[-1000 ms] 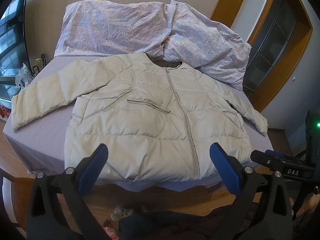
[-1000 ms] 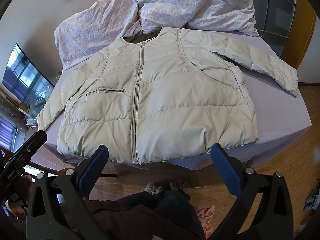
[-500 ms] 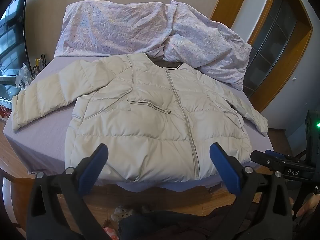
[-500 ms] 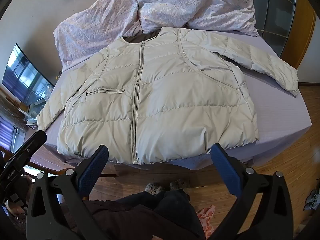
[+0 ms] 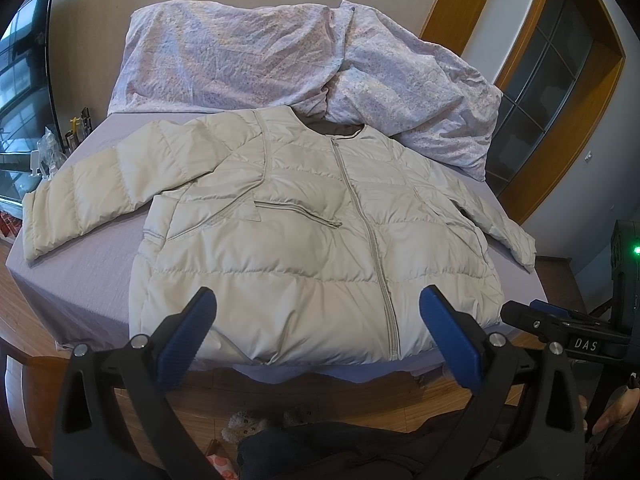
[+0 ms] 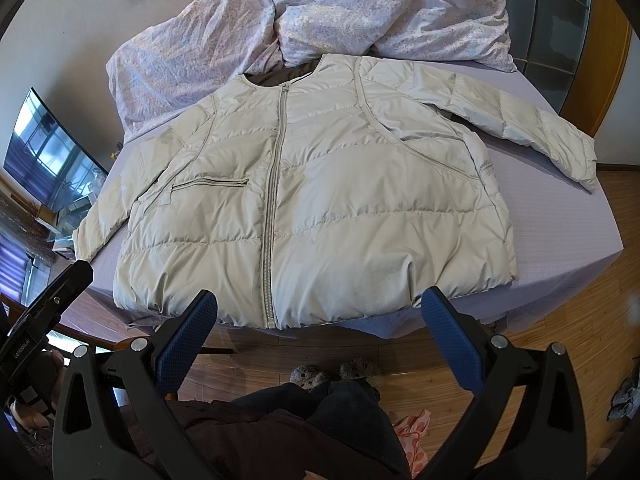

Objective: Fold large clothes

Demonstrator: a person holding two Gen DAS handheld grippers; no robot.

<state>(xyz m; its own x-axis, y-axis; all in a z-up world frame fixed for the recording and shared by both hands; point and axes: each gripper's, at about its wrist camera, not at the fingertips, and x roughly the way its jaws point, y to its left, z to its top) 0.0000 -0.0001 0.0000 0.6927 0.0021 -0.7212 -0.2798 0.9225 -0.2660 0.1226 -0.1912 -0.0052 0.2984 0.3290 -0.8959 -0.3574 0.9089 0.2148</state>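
A beige puffer jacket (image 5: 304, 240) lies flat and zipped, front up, on a lilac bed (image 5: 80, 280), both sleeves spread out. It also shows in the right wrist view (image 6: 320, 208). My left gripper (image 5: 318, 312) is open and empty, held above the jacket's hem near the bed's front edge. My right gripper (image 6: 320, 316) is open and empty, also in front of the hem near the zipper's lower end. The right gripper's body shows at the right of the left wrist view (image 5: 560, 320).
A crumpled floral duvet (image 5: 300, 52) is piled at the head of the bed. A TV (image 6: 48, 160) stands at the left. Wooden floor (image 6: 560, 340) surrounds the bed. The person's legs and slippers (image 6: 332, 372) are below the grippers. A wooden-framed door (image 5: 560, 100) is at the right.
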